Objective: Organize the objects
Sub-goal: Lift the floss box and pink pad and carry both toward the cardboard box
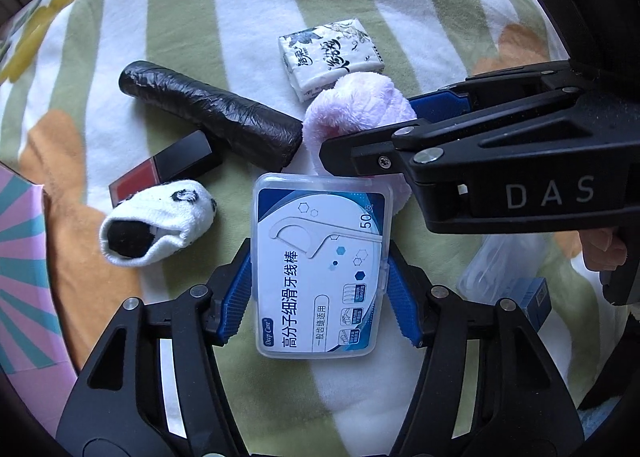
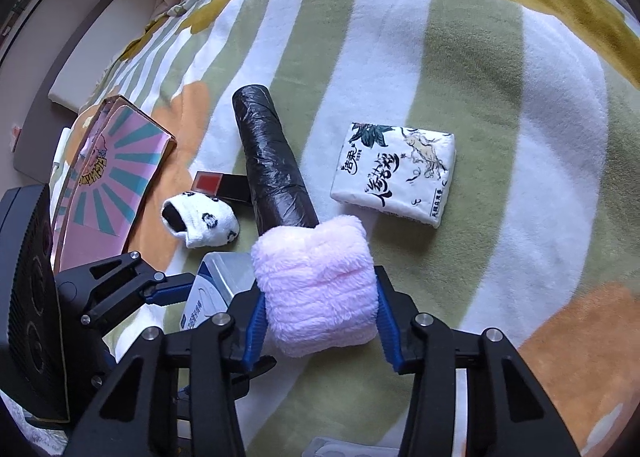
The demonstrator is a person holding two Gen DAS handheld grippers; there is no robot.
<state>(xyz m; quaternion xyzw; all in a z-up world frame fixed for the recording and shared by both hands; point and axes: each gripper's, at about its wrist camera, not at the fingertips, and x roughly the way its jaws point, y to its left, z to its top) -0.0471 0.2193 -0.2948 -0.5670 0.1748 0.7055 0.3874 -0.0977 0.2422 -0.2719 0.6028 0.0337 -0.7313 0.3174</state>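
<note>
Dental floss pick box [image 1: 320,265], clear plastic with a blue-and-white label, lying flat on the striped blanket [image 1: 248,9], long axis running straight away from the left wrist camera, the printed "50" at the far end. Left gripper [image 1: 320,289] closed onto the box's two long sides, blue pads [image 1: 236,297] pressed against the plastic near its nearer half. Seen from the right wrist view, only a corner of this box [image 2: 224,277] showing, the rest hidden behind the pink cloth.

Folded fluffy pink cloth [image 2: 320,285] clamped between the blue pads [image 2: 386,321] of the right gripper [image 2: 320,317], squeezed at its sides, far edge just touching the end of the black roll. In the left wrist view, right gripper [image 1: 400,137] reaching in from the right, held roughly level, crossing just beyond the box's far end and covering most of the cloth [image 1: 352,101]. A bit of a hand [image 1: 604,249] visible at its handle.

Black roll of plastic bags [image 2: 272,161] lying at a slant, one end toward the cloth. Beside it a dark rectangular case with a red end [image 2: 220,185], partly tucked behind the roll, and a small white sock with black patches [image 2: 204,225]. Tissue pack [image 2: 396,173] apart to the right. Pink-and-teal box [image 2: 116,165] at the left, cut off. Near the right edge of the left view, a clear packet and small blue box [image 1: 516,285], too blurred to identify.
</note>
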